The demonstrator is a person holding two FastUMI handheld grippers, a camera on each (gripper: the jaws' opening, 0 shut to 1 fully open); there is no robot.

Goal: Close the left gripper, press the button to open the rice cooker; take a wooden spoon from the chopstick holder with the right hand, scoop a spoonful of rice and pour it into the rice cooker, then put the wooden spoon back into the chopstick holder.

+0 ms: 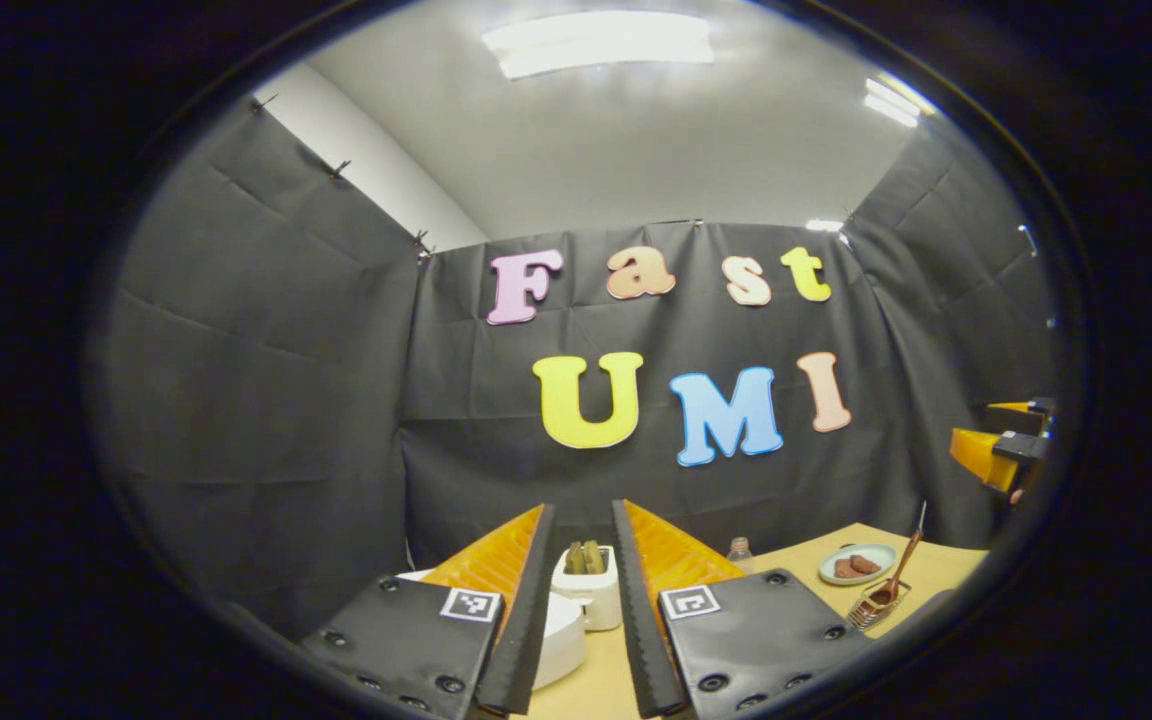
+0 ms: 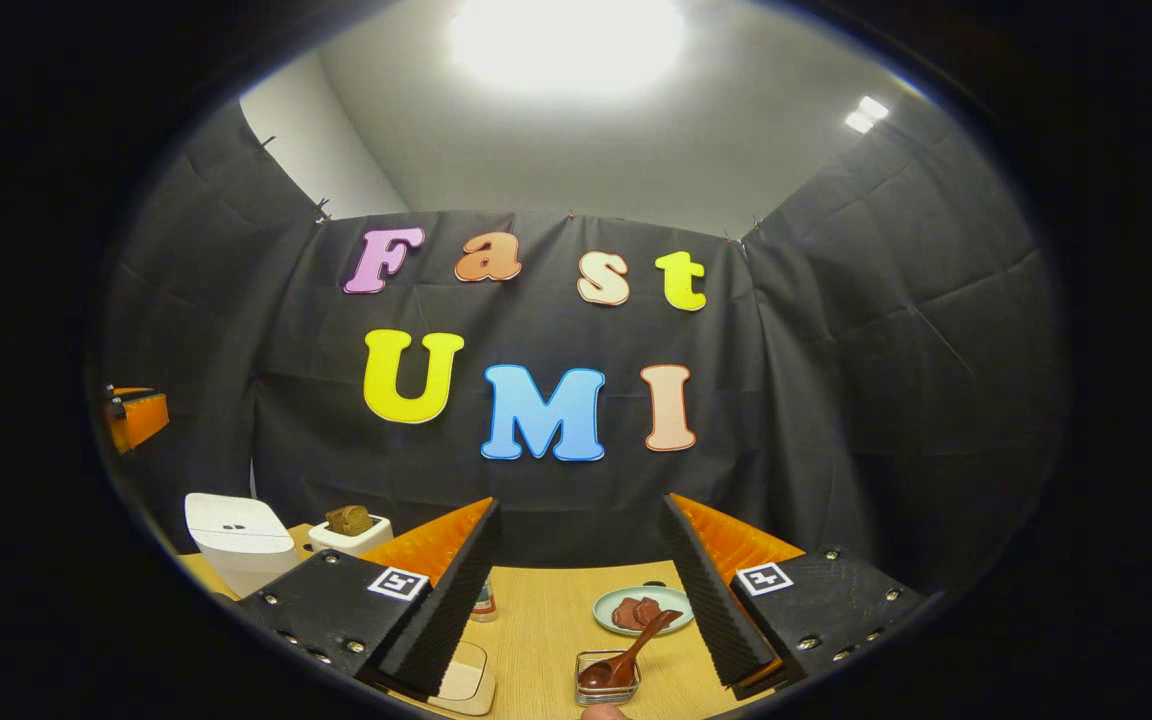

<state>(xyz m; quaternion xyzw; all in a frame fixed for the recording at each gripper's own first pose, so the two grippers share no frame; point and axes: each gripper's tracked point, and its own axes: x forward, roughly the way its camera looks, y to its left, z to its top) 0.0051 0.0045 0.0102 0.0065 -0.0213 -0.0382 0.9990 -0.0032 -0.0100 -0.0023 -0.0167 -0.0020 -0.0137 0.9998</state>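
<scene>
Left hand-held gripper (image 1: 581, 610) sat part open, right hand-held gripper (image 2: 581, 600) wide; unclosed left fingers could straddle rice cooker (image 2: 236, 540) button.

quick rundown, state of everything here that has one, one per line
left gripper: open, empty
right gripper: open, empty
rice cooker: lid shut
wooden spoon: in its holder, handle leaning out
holder: upright on the table, holds the spoon
toaster: bread in its slots
plate: holds brown pieces
bottle: upright
</scene>
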